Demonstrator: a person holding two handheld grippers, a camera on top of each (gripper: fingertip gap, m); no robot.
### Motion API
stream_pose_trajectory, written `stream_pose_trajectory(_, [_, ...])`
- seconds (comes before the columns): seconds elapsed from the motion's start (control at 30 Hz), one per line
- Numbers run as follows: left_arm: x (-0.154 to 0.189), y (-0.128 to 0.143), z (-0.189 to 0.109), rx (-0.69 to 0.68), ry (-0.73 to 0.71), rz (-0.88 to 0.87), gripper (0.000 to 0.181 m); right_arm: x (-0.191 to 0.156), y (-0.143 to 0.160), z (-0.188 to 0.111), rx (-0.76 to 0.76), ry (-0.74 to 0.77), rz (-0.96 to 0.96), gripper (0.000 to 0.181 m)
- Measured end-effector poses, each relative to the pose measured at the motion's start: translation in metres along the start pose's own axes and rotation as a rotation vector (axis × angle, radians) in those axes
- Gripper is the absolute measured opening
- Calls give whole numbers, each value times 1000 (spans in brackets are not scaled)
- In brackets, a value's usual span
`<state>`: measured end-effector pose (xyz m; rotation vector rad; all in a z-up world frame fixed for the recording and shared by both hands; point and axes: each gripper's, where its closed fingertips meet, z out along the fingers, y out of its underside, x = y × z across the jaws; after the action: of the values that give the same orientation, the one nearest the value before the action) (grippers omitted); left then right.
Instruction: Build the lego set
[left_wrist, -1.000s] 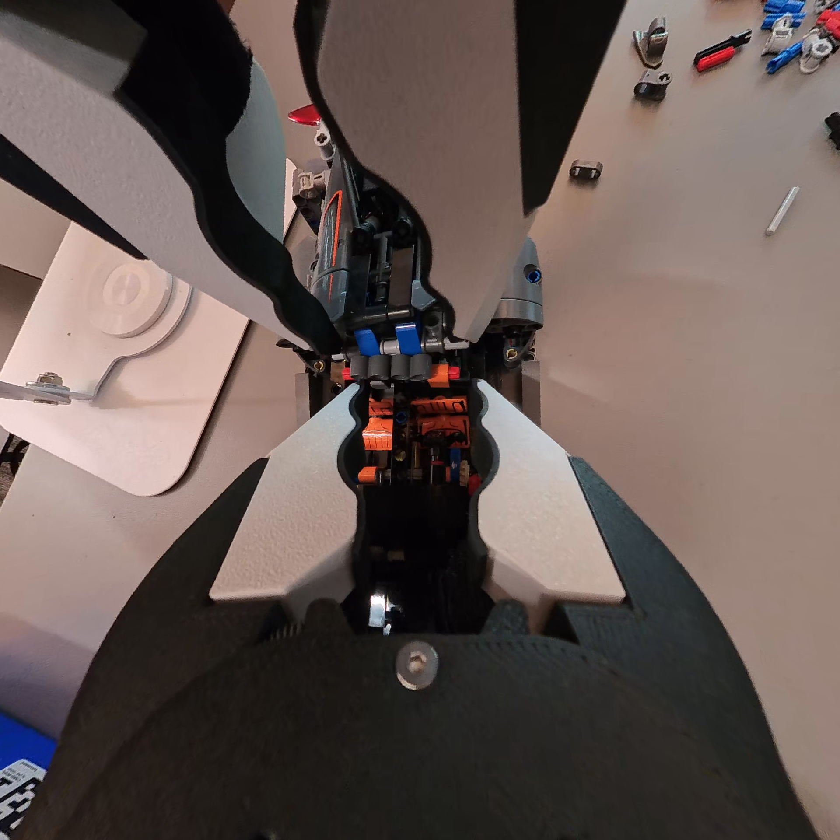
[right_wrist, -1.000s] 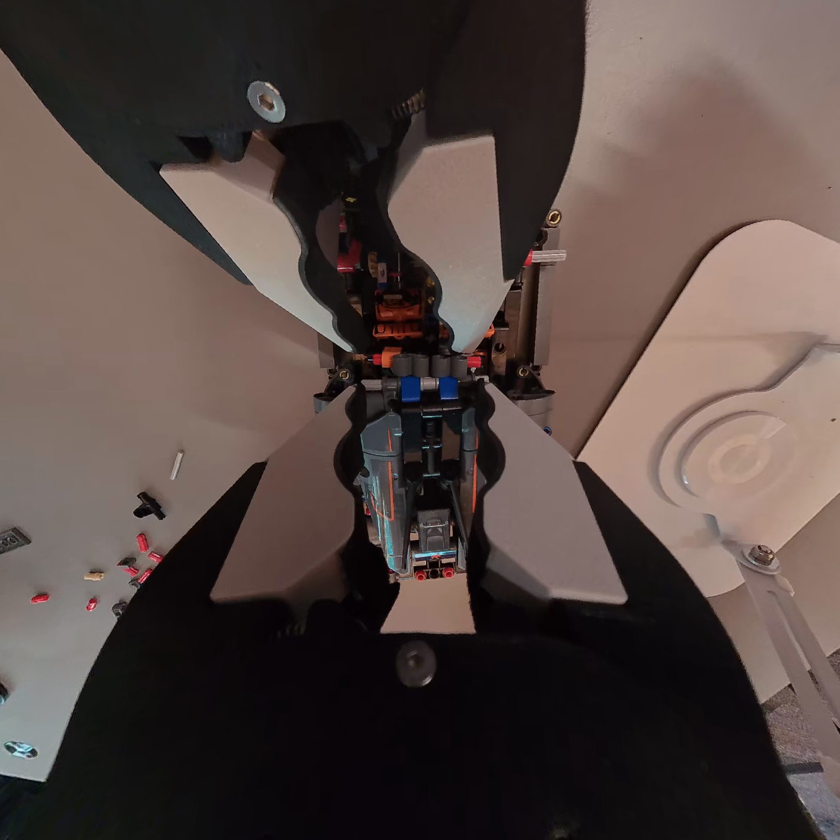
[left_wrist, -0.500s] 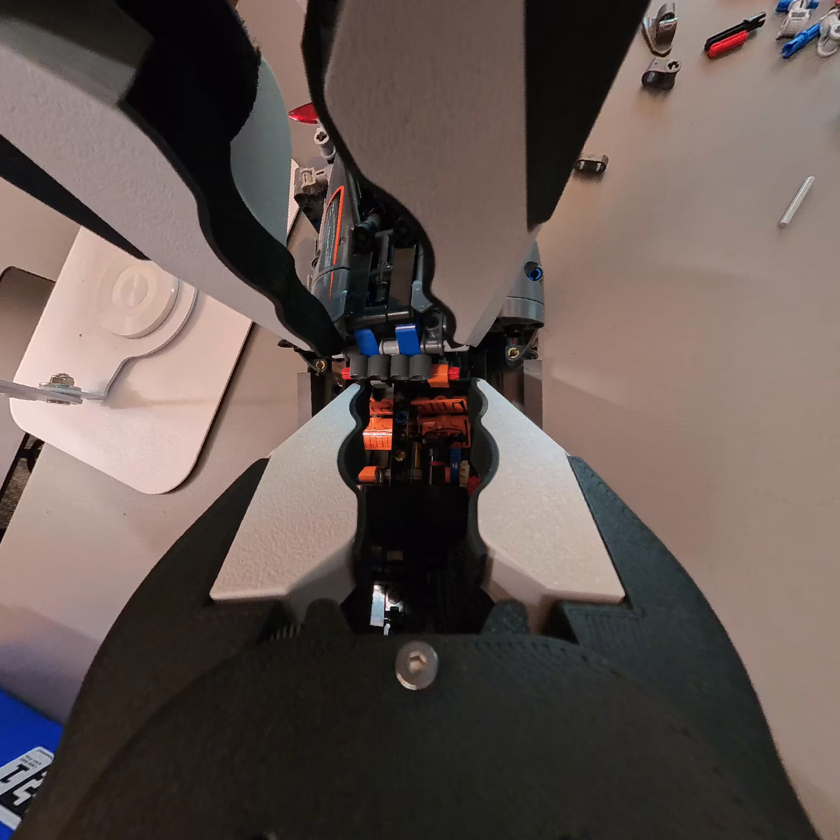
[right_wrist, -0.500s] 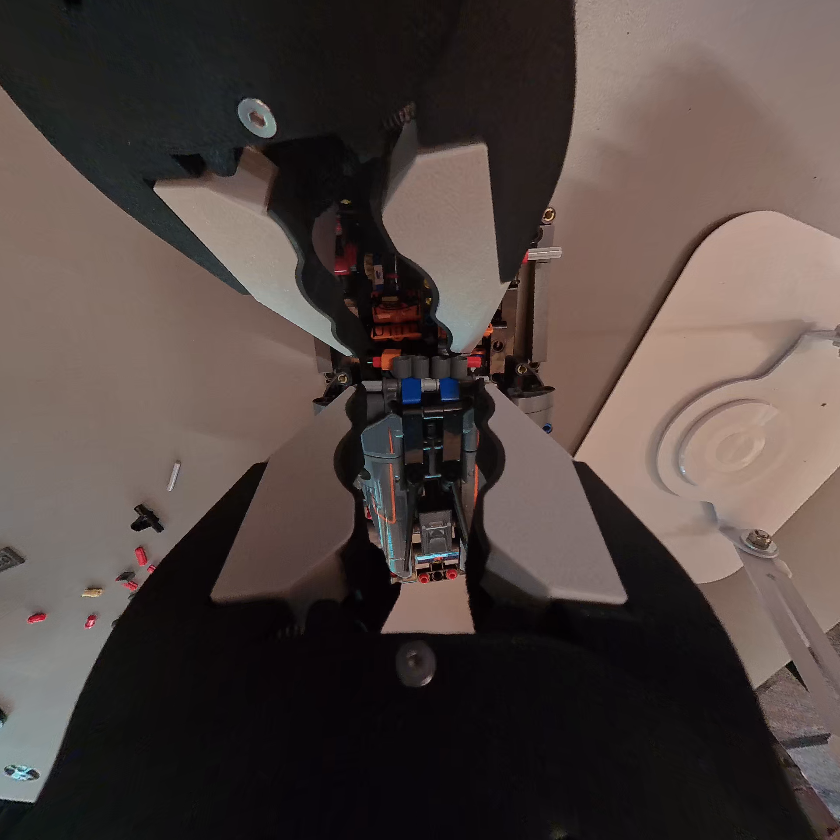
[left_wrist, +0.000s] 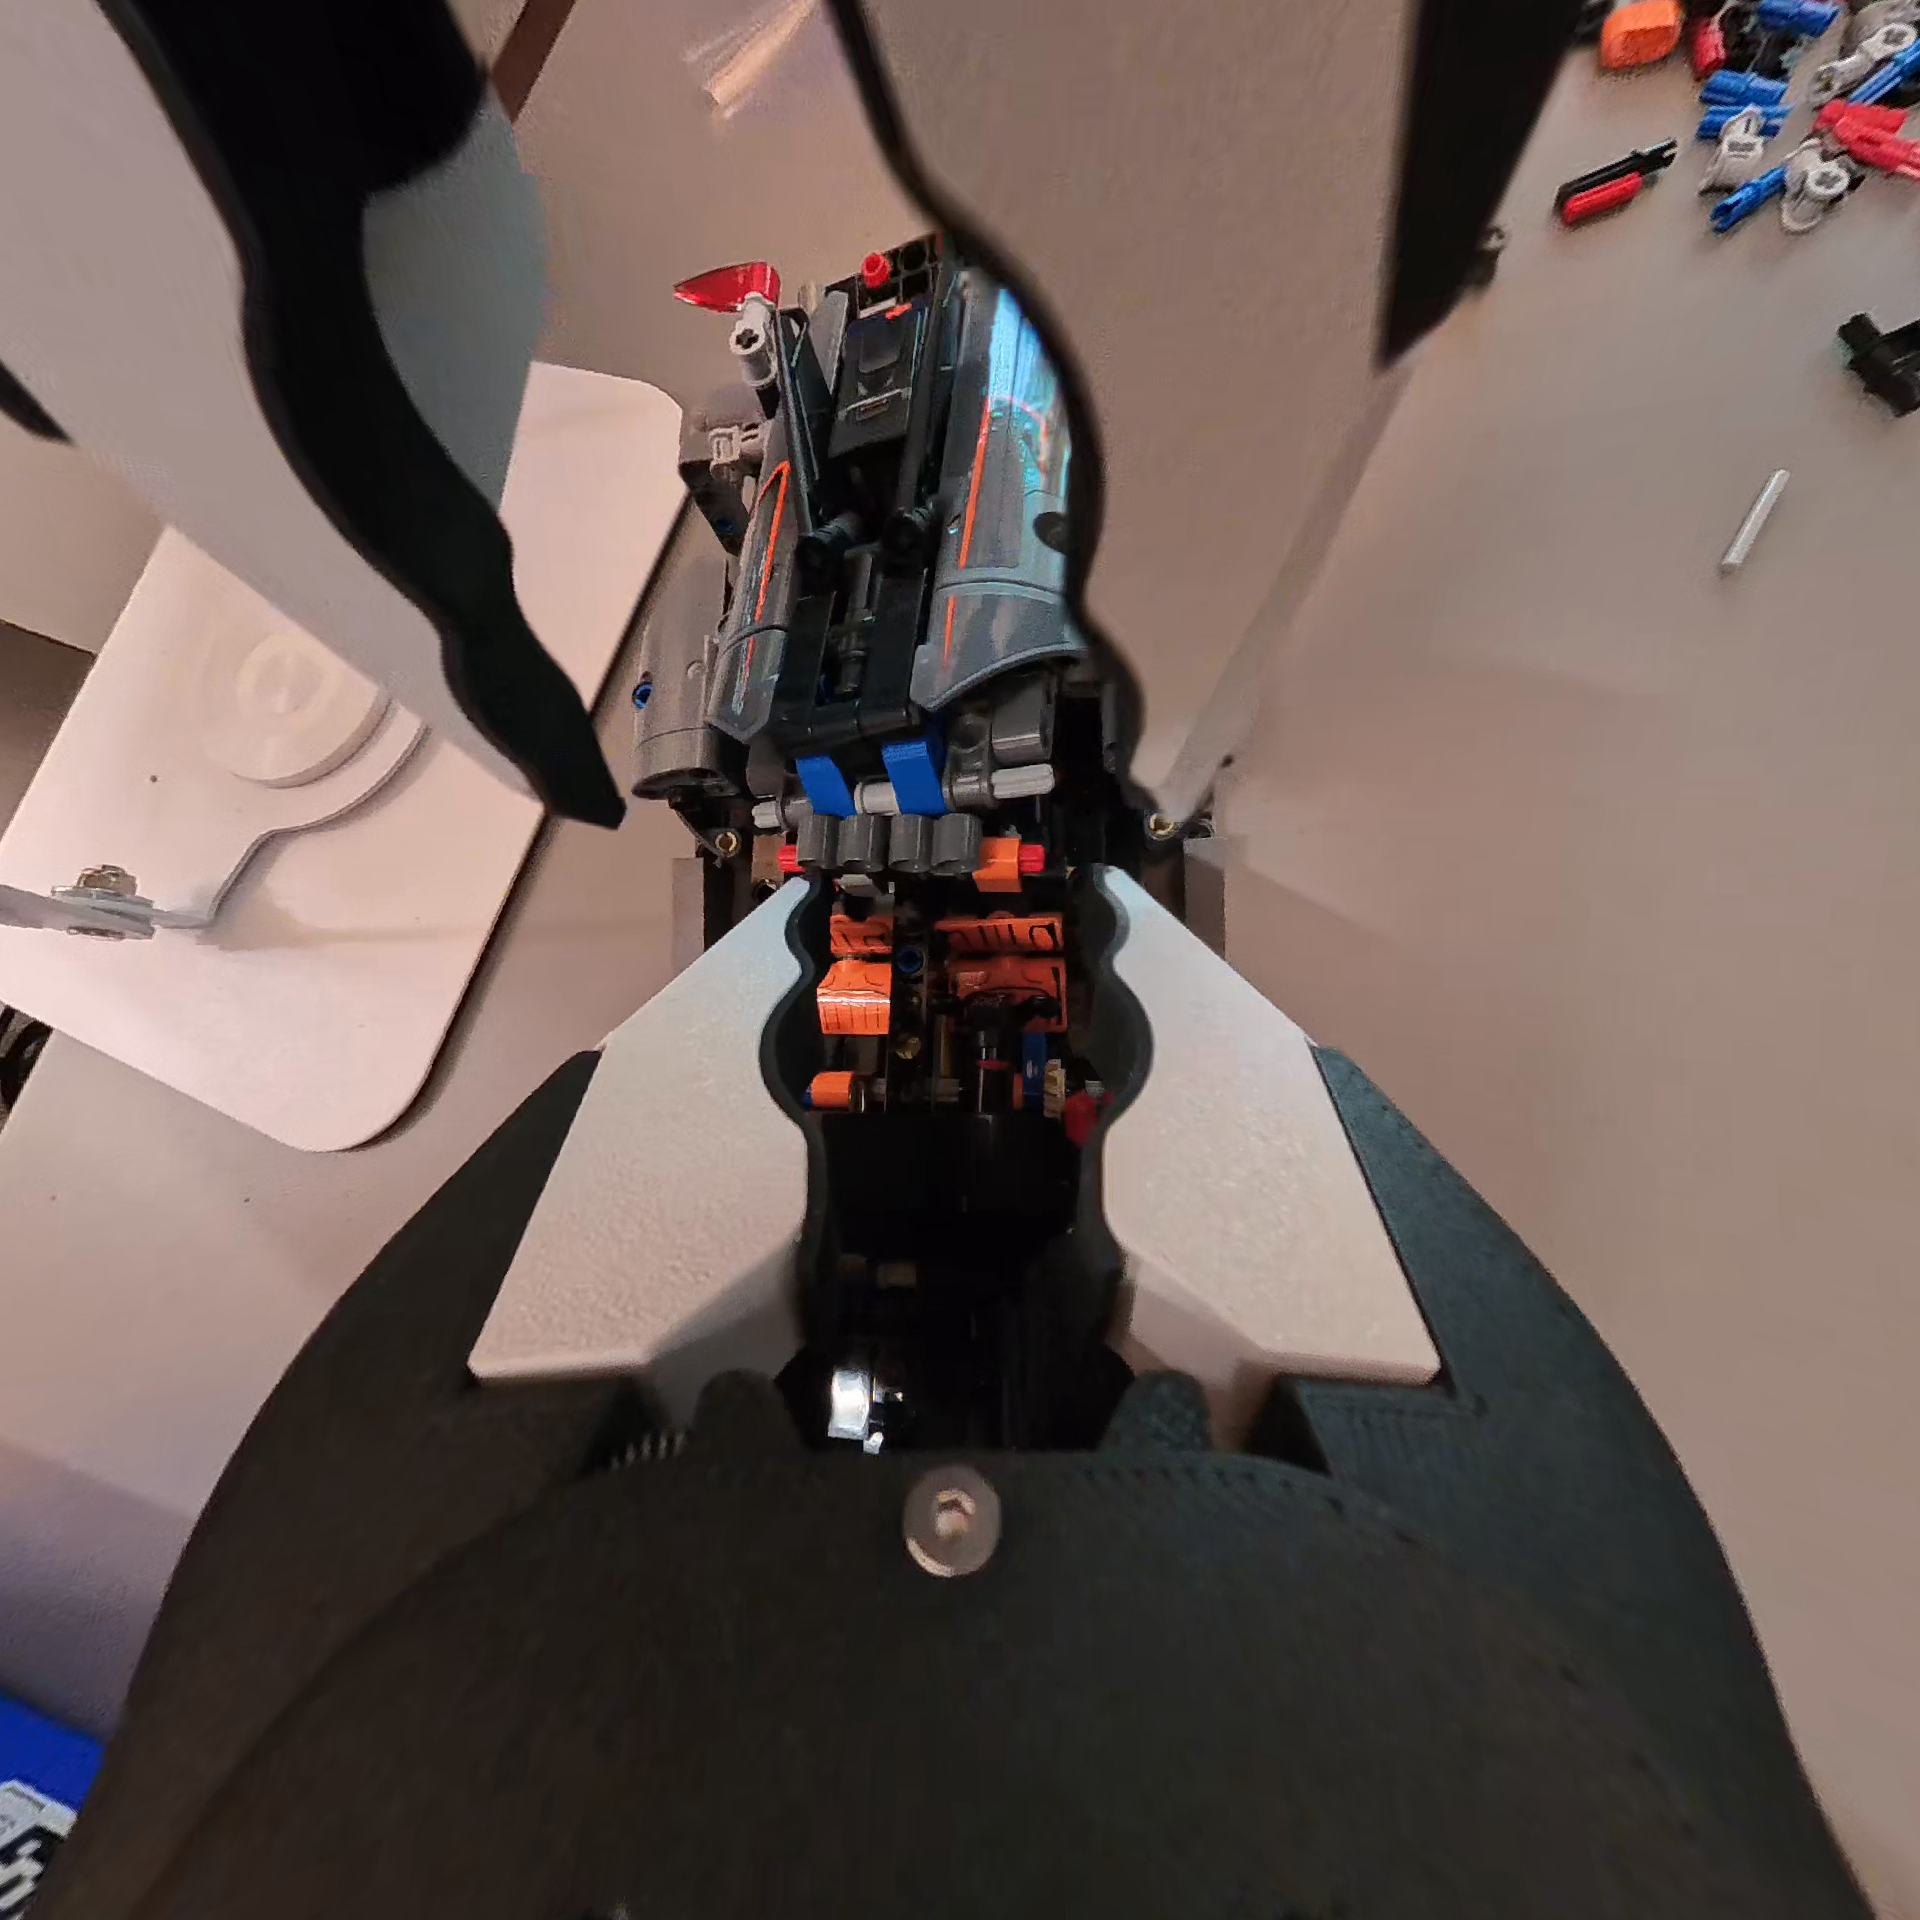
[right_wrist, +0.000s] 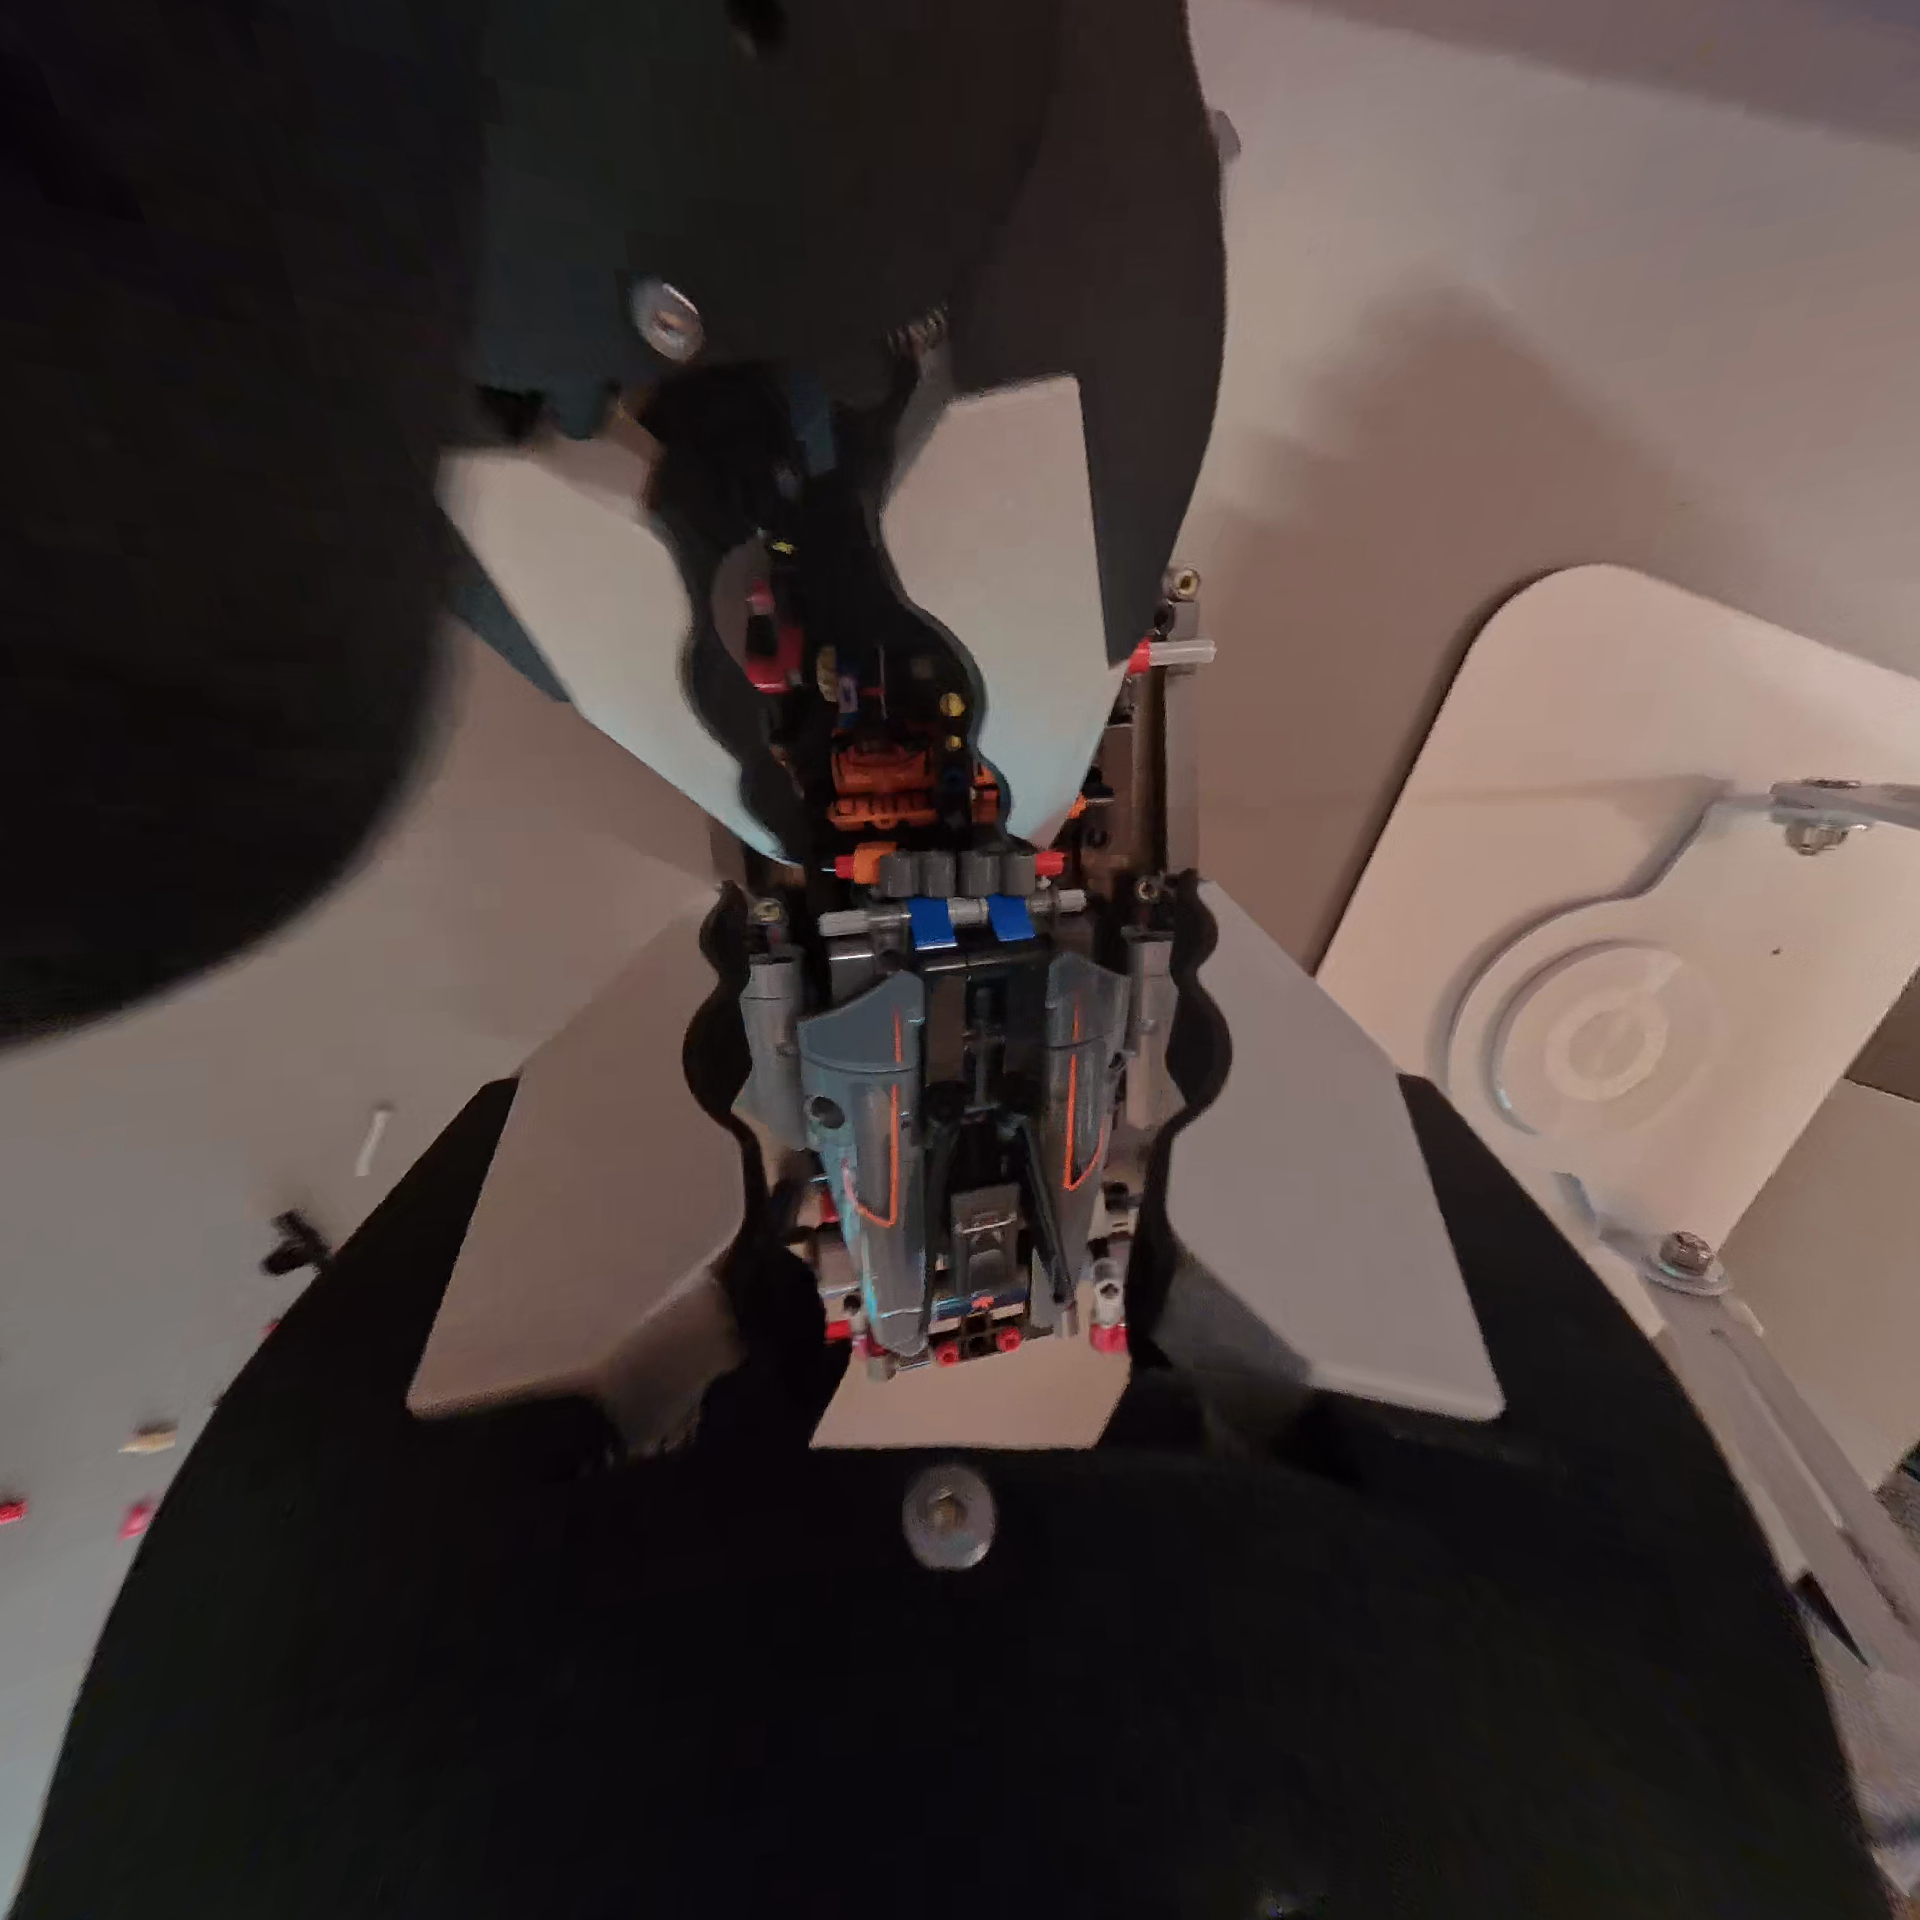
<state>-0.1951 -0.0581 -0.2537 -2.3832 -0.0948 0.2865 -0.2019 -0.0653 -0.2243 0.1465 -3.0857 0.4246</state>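
While loose pieces dot the beige table, left gripper clamps the lego model; right gripper spread.

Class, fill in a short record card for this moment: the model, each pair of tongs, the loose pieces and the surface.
Model: grey, black and orange brick model, lying between both pairs of tongs
Left tongs: shut on the model's orange and black end
Right tongs: open, one finger on either side of the grey winged end
Loose pieces: blue, red and grey, scattered on the table away from the model
Table: beige
White board: flat on the table beside the model
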Motion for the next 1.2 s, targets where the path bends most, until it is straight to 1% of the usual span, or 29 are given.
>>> stream_pose_trajectory(0.07, [0,2,1,-17,-20,23,49,3,6,9,-20,4,-2,77])
stream_pose_trajectory(0.13, [-1,1,0,-17,-28,28,49,6,13,14,-35,6,-19,68])
stream_pose_trajectory(0.17, [-1,1,-1,-16,-33,28,48,6,15,15,-41,-5,-12,66])
stream_pose_trajectory(0.23, [-4,3,-2,-23,-42,25,47,3,14,15,-37,-30,-2,55])
stream_pose_trajectory(0.27, [-4,5,-1,-24,-38,22,46,2,14,16,-40,-28,-6,54])
stream_pose_trajectory(0.67, [0,5,-1,-1,-23,40,36,4,14,11,2,-103,2,53])
stream_pose_trajectory(0.97, [-2,5,0,8,-26,42,33,7,15,9,-53,-142,-22,53])
stream_pose_trajectory(1.2, [-2,5,1,11,-23,45,31,4,17,10,-140,-78,-60,52])
